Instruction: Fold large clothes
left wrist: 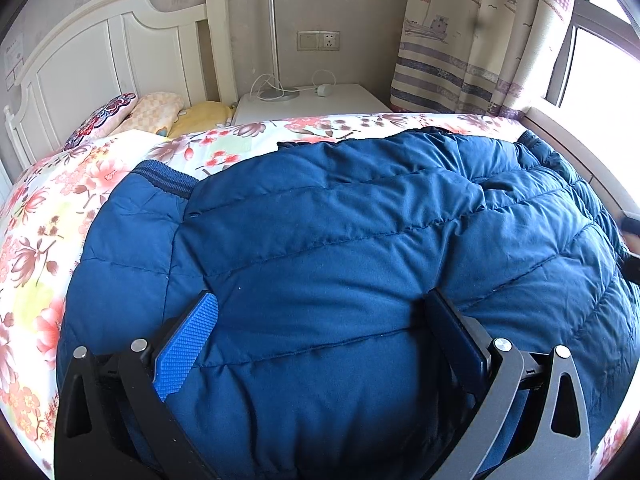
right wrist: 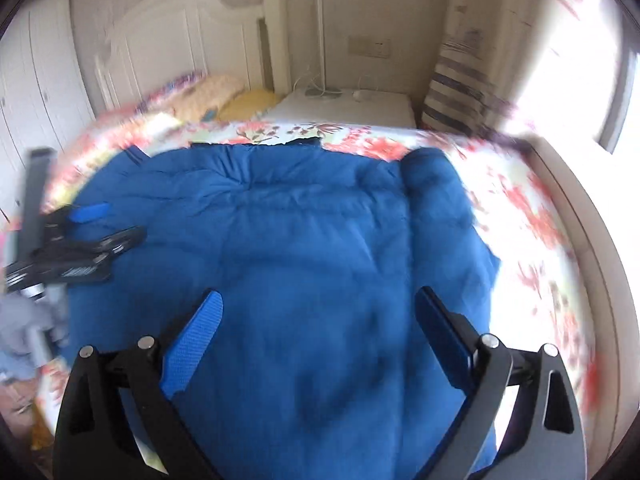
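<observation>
Nearest the left wrist camera, found the left gripper (left wrist: 320, 304) spread wide, clasping nothing, its blue ribbed pad (left wrist: 188, 344) and dark opposite finger pressed against or just over a puffy bulge of the blue quilted jacket (left wrist: 340, 240); could not tell whether the tips actually touched the fabric. In the right wrist view, much blurred, saw the right gripper (right wrist: 318, 304) likewise spread apart and empty, poised above the same jacket, with the left gripper visible at the left edge over the jacket's side, one blue pad showing. Noted the jacket lying spread across the floral bedspread (left wrist: 48, 216), filling most of the bed's width, stitched channels running crosswise, a ribbed cuff (left wrist: 168, 178) at the upper left of the left wrist view and a rolled edge or sleeve along the right side. Beyond the jacket, saw a strip of bare bedspread, then pillows (left wrist: 156, 114) stacked against the white headboard (left wrist: 100, 48): a patterned one, a pale checked one, a yellow one. Farther right, spotted a white nightstand (left wrist: 344, 102) bearing a slim lamp (left wrist: 274, 40) and a white cable. On the wall behind, made out a socket plate (left wrist: 318, 41); at far right, a boat-printed curtain (left wrist: 480, 32) beside a bright window (left wrist: 600, 72).
</observation>
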`<move>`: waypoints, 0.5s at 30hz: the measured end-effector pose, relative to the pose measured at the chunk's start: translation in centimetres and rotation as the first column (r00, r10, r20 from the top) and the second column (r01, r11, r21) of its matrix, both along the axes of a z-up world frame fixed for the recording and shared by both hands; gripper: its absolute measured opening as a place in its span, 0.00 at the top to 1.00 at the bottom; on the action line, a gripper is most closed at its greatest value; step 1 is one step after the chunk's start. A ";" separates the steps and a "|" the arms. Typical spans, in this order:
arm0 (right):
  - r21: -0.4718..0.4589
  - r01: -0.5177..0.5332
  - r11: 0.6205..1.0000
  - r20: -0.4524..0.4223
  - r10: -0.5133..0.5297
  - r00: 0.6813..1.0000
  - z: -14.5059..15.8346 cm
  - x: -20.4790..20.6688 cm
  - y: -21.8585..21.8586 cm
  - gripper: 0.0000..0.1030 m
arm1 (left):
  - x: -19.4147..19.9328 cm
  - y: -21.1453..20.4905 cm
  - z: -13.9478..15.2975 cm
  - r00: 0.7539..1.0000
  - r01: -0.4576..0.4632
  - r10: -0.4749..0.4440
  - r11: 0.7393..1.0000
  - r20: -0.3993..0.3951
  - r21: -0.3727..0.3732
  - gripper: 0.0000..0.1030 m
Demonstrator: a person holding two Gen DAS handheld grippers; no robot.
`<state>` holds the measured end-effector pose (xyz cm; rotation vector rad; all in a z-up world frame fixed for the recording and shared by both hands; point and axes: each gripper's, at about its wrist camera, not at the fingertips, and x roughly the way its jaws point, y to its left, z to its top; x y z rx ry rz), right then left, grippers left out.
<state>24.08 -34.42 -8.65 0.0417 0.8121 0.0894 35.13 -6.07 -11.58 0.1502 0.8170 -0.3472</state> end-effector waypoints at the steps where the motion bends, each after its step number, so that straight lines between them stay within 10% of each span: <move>1: 0.018 0.025 1.000 0.004 -0.025 1.000 -0.1 -1.5 -0.9 0.07 | -0.1 0.1 0.0 1.000 -0.001 0.001 1.000 0.003 -0.001 0.04; 8: 0.391 0.230 0.891 -0.060 -0.225 0.973 -4.4 -14.5 -8.5 0.16 | 0.0 -0.2 -0.1 1.000 -0.005 0.005 1.000 0.010 0.011 0.04; 15: 0.478 0.249 0.842 -0.155 -0.198 0.968 -6.7 -12.7 -6.8 0.18 | 0.0 -0.2 -0.1 1.000 -0.006 0.006 1.000 0.013 0.011 0.04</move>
